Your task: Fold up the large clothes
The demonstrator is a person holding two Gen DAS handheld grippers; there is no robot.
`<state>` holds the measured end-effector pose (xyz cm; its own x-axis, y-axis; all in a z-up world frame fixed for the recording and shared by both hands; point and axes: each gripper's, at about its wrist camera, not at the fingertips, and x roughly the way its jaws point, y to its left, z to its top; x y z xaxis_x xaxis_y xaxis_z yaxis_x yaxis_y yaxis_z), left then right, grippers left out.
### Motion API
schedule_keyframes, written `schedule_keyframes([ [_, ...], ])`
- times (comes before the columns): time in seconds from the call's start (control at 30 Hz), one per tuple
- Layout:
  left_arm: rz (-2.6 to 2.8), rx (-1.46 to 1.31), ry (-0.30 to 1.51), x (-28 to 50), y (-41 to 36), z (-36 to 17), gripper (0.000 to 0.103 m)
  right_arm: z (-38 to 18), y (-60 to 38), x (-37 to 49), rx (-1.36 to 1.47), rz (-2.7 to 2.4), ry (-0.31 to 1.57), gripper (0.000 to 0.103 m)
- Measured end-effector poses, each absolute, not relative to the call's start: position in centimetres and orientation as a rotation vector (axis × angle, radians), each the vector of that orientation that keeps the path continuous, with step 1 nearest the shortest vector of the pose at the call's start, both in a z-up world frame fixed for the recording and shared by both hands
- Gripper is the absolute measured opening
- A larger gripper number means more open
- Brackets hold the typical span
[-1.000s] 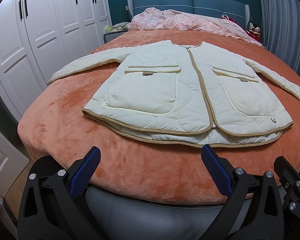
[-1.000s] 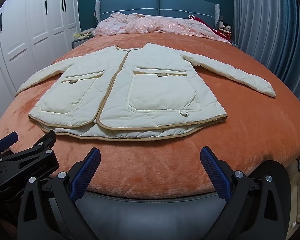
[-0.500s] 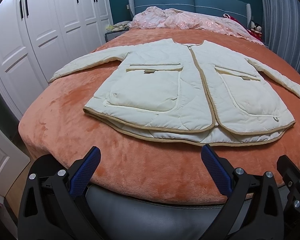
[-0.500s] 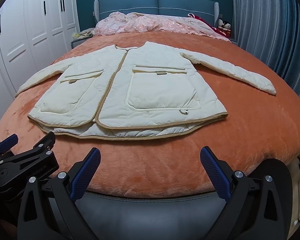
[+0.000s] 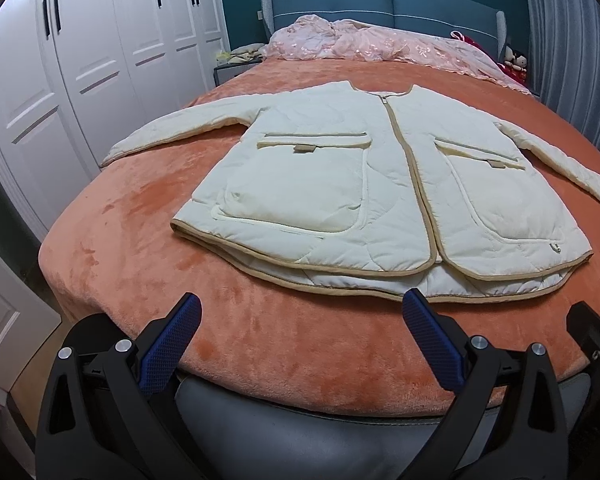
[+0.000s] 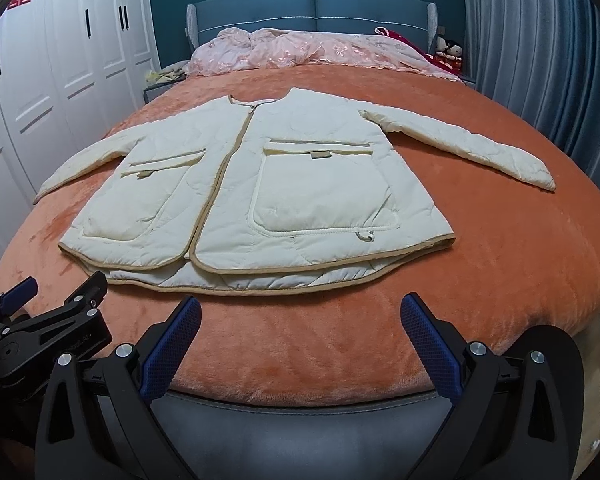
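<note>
- One big bed takes up most of both views, covered by a fuzzy orange blanket (image 5: 260,344), with a blue headboard (image 5: 380,4) at the far end.
- White wardrobe doors (image 5: 100,60) run down the left side, and grey-blue curtains (image 6: 540,60) hang on the right.
- Cream quilted jacket (image 5: 340,184) with tan trim lies flat and face up in the middle of the blanket, zipped, both sleeves spread out to the sides, hem toward the cameras.
- Pink bedding (image 5: 380,44) is bunched up against the headboard, well apart from the jacket.
- Left gripper (image 5: 300,340) hovers over the near edge of the bed, its blue-padded fingers spread wide, holding nothing and touching nothing; the jacket hem sits just beyond its tips.
- Right gripper (image 6: 300,338) is the same deal: spread wide, empty, hanging just short of the hem.
- Compared with a second ago, both grippers have crept a bit closer to the jacket, so the hem now sits nearer the fingertips; the jacket itself hasn't budged, and the fingers are spread just as wide as before.
</note>
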<state>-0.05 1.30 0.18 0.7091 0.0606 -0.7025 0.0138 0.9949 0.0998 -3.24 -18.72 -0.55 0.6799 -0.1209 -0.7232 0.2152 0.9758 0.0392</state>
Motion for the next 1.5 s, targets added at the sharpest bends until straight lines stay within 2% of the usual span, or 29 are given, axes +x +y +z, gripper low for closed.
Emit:
schedule_keyframes([
  [0.23, 0.051, 0.074, 0.778, 2.8, 1.2, 1.2, 0.098, 1.1, -24.9, -0.4, 0.16, -0.281, 0.756, 0.098],
  [0.53, 0.057, 0.123, 0.798, 8.8, -0.3, 1.9, 0.098, 2.3, -40.1, 5.9, 0.331, -0.44, 0.707, 0.098],
  [0.8, 0.025, 0.132, 0.793, 14.3, -1.8, 2.3, 0.098, -1.2, -52.7, 10.3, 0.5, -0.662, 0.722, 0.098],
  [1.17, 0.163, 0.116, 0.837, 20.6, 1.2, -0.5, 0.098, -6.5, -61.5, 11.8, 0.71, -0.847, 0.728, 0.096],
  [1.23, 0.182, 0.109, 0.847, 21.2, 1.6, -1.0, 0.098, -7.5, -62.3, 12.0, 0.77, -0.871, 0.722, 0.084],
  [1.27, 0.193, 0.105, 0.854, 21.5, 1.9, -1.2, 0.098, -7.6, -62.4, 12.0, 0.779, -0.889, 0.713, 0.082],
  [1.3, 0.206, 0.099, 0.859, 21.7, 2.2, -1.4, 0.098, -7.5, -62.4, 12.3, 0.776, -0.899, 0.698, 0.073],
  [1.37, 0.215, 0.079, 0.868, 22.3, 2.8, -1.8, 0.098, -6.9, -62.7, 13.1, 0.782, -0.876, 0.689, 0.033],
  [1.43, 0.232, 0.068, 0.875, 22.8, 3.3, -2.0, 0.098, -5.6, -62.8, 14.2, 0.808, -0.823, 0.656, 0.015],
  [1.5, 0.252, 0.055, 0.878, 23.3, 4.0, -2.1, 0.098, -2.6, -61.5, 16.2, 0.769, -0.745, 0.591, 0.015],
])
